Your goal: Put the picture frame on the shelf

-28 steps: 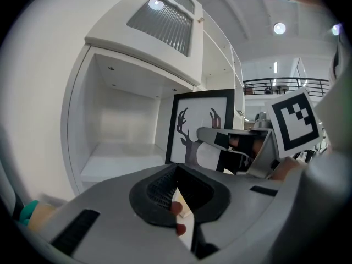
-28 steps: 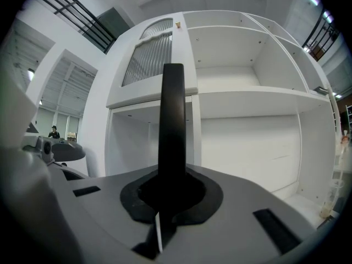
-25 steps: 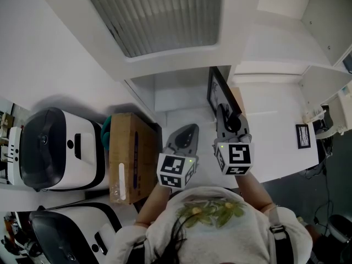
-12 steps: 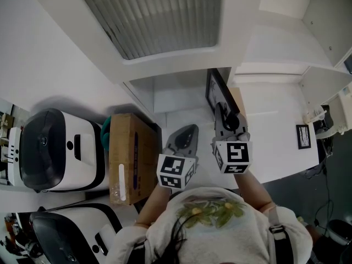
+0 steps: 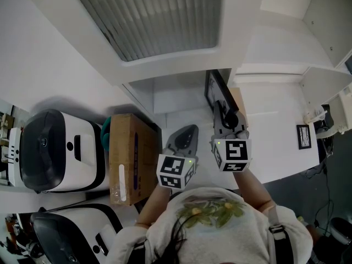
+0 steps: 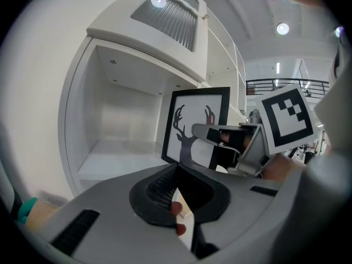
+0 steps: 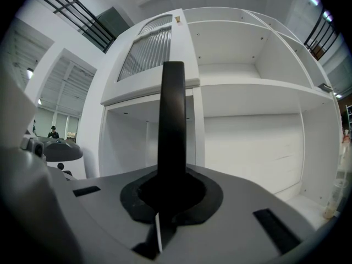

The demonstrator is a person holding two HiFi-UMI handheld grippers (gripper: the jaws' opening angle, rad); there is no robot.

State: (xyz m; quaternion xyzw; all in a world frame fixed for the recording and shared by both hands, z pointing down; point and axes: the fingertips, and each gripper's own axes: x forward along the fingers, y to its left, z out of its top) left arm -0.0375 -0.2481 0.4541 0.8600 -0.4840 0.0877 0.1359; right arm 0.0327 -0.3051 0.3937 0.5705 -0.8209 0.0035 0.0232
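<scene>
Picture frame (image 5: 215, 91) stands clamped edge-on in right gripper (image 5: 224, 114) before shelf (image 5: 170, 99).

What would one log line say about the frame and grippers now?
right gripper: shut on frame | frame: upright, at shelf opening | left gripper: shut, empty | step: frame not yet let go

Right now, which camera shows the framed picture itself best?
The left gripper view: the picture frame faces it, its deer silhouette plain. The right gripper view sees only its black edge, clamped between the jaws. The head view shows a foreshortened dark sliver from above.
</scene>
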